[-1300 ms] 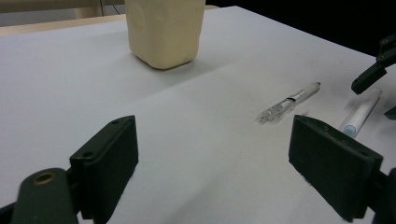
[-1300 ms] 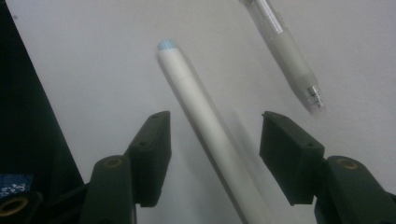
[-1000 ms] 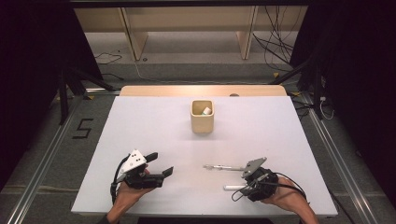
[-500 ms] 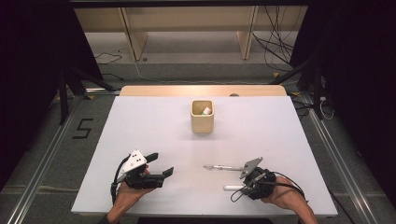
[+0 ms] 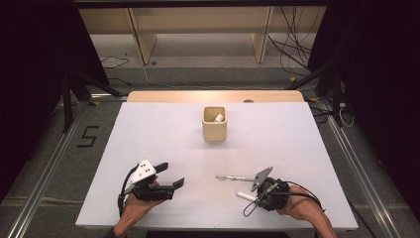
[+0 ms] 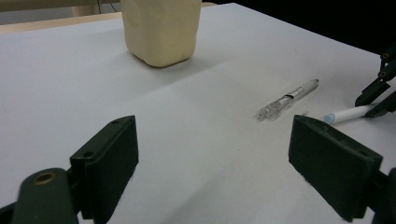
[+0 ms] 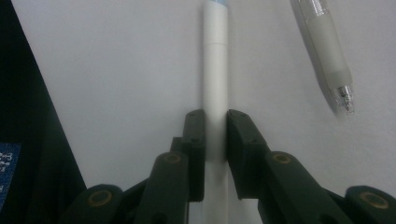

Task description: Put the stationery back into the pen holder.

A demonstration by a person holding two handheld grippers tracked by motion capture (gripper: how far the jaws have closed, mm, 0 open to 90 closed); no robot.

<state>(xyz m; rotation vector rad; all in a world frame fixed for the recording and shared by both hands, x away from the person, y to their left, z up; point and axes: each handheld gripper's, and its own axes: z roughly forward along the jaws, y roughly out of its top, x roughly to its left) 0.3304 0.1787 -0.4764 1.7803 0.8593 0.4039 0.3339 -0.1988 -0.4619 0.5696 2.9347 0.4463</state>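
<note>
On the white table [image 5: 163, 129], a white marker [image 7: 215, 60] with a blue tip lies flat near the front right. My right gripper [image 7: 215, 135] is shut on it: the jaws have just been closing and the pads press both sides of its barrel. From above, the right gripper [image 5: 255, 197] lies low over the white marker [image 5: 242, 195]. A clear pen [image 5: 230, 177] lies just beyond it, also seen beside the marker as the clear pen [image 7: 327, 42]. My left gripper [image 5: 170, 174] rests open at the front left, and its jaws [image 6: 217, 163] hold nothing.
A cream square cup [image 5: 215, 130] stands at the table's middle back with a small white item [image 5: 219, 117] inside. The cup [image 6: 161, 28] is far ahead of the left jaws. A wooden strip [image 5: 213, 96] borders the far edge. Cables lie on the floor beyond.
The right gripper's jaws have closed around the white marker. Both hands have stayed in place, and the left gripper is as open as before.
</note>
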